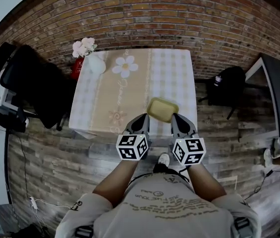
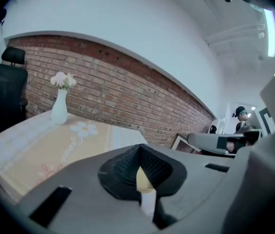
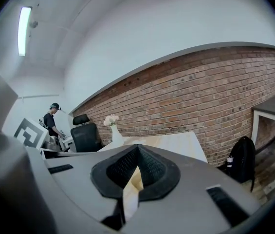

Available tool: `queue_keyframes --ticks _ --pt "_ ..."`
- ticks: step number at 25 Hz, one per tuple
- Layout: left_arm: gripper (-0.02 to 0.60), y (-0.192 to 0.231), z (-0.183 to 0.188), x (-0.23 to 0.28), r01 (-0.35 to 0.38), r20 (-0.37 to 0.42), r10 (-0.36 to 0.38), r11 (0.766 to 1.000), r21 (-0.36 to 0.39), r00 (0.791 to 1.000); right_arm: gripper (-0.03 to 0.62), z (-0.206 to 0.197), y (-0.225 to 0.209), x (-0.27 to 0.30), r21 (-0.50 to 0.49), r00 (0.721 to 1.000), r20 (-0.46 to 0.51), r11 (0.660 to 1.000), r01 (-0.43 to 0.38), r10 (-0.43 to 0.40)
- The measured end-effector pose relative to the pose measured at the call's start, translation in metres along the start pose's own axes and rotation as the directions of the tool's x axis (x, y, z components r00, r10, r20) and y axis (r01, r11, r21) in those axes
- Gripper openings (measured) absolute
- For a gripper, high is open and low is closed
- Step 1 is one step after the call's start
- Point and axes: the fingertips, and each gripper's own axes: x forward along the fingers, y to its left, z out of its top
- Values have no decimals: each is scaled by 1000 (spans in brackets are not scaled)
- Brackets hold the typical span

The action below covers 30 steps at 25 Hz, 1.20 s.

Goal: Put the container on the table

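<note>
Pinching tight, my left gripper was closed on one rim of the yellow container and my right gripper on the opposite rim. It hung between them over the near edge of the table; a white vase stood far back.

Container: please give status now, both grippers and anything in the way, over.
Grippers: left gripper and right gripper shut on container rim. It is at table near edge; set down or not, cannot tell. Vase at far corner, not in the way.

Forearms reach forward side by side — left gripper and right gripper each clamped on the container.
</note>
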Motion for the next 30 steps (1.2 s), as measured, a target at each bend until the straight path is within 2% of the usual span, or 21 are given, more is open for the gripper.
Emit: queue_keyframes --ticks 5,11,19,30 --pt "6 -1 25 -47 -8 80 4 998 56 997 2 7 36 -12 -23 1000 26 1000 -3 3" --pt "6 12 32 -96 -27 125 21 998 53 992 2 7 79 -24 -42 998 43 999 -33 35" --pt "6 34 29 -139 -41 134 35 998 45 990 2 0 129 -29 -65 997 47 996 -56 59" --pt "6 48 32 -156 -41 140 34 998 47 990 2 2 155 -26 -89 996 45 994 -70 74"
